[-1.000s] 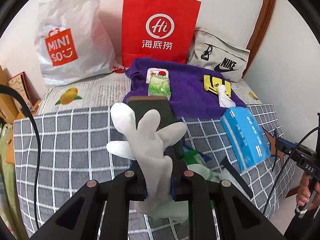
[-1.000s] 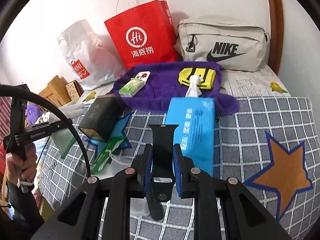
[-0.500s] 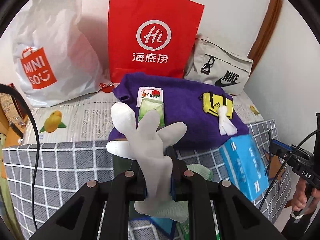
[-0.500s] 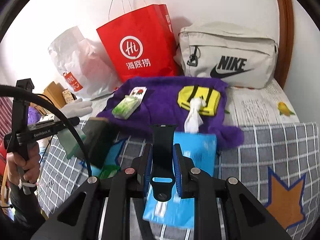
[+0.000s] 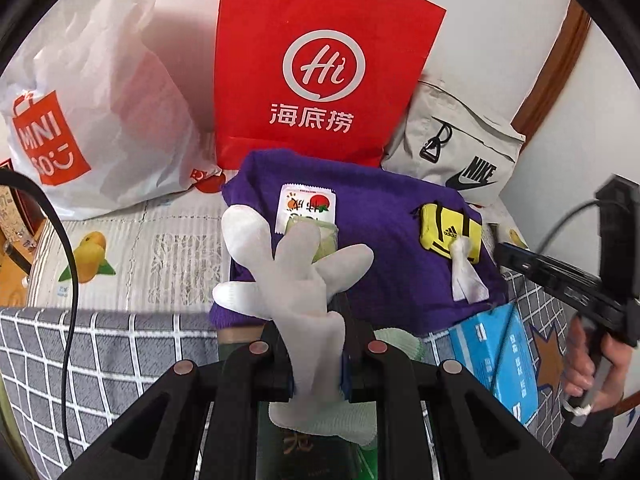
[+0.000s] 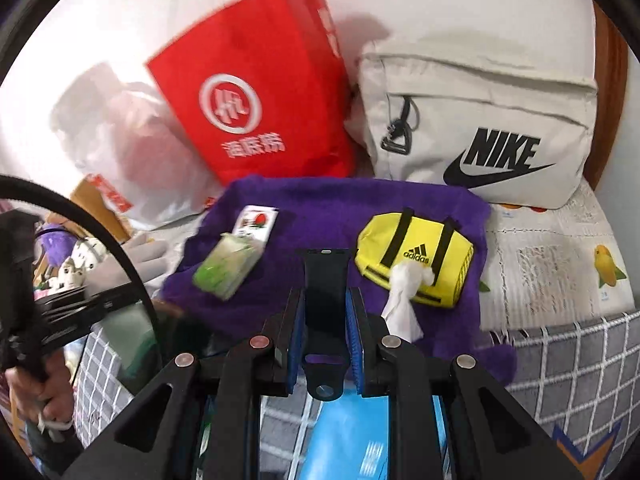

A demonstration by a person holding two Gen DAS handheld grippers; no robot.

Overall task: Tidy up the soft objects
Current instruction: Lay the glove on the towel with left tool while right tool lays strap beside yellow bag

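Note:
My left gripper [image 5: 318, 354] is shut on a white glove [image 5: 298, 276] whose fingers splay upward, held above the near edge of the purple towel [image 5: 384, 256]. My right gripper [image 6: 324, 328] is shut on a black watch strap [image 6: 325, 280], held over the near edge of the towel [image 6: 304, 200]. On the towel lie a green tissue pack [image 6: 226, 266], a fruit-print sachet [image 6: 258, 220] and a yellow Adidas pouch [image 6: 416, 258] with white tissue [image 6: 402, 304] sticking out. The pouch also shows in the left wrist view [image 5: 448, 232].
A red Hi paper bag [image 5: 324, 64], a white Miniso bag [image 5: 88, 108] and a beige Nike bag [image 6: 488, 128] stand against the wall behind the towel. A blue tissue box [image 5: 500, 360] and a dark green box [image 5: 304, 452] lie on the checked blanket [image 5: 120, 364].
Both grippers have moved forward toward the purple towel, still holding the glove and the strap. The towel and bags now fill more of each view.

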